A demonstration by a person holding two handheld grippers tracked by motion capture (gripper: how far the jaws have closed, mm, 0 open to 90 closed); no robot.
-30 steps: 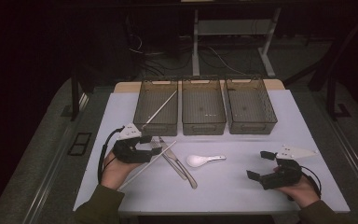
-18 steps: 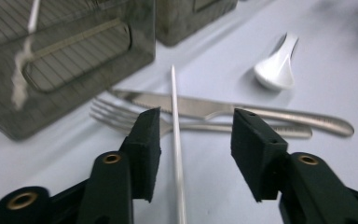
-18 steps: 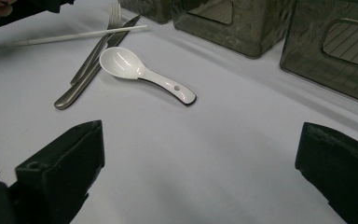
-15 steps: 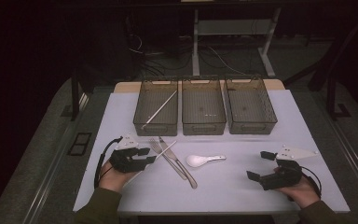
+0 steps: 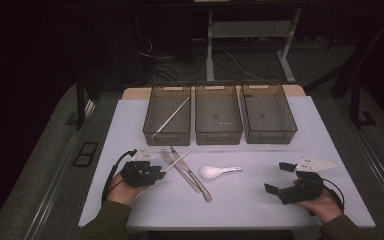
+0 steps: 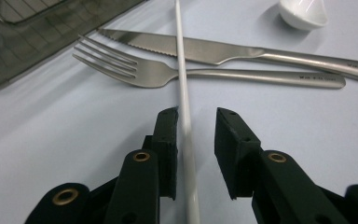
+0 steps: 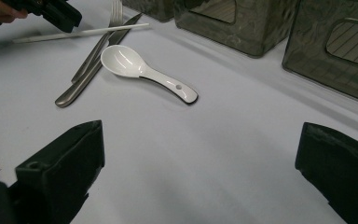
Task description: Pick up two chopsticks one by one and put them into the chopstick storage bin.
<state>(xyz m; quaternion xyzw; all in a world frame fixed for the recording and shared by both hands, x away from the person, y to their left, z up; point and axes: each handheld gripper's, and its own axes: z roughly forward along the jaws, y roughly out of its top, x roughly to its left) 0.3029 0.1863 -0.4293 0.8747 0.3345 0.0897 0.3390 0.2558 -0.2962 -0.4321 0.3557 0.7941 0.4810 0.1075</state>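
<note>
Chopstick [image 6: 182, 79] lies across fork [image 6: 140, 72], knife [image 6: 223, 49] just behind.

three grey bins [image 5: 218, 116] in row, chopstick [image 5: 171, 116] in leftmost; fork [image 6: 135, 72], knife [image 6: 223, 50] side by side; white spoon [image 7: 140, 70] apart.

White chopstick [image 6: 182, 93] flat on table, lying across fork [image 6: 158, 74].

Dim, dark surroundings; soft shadows; blurred foreground in both gripper views
</note>
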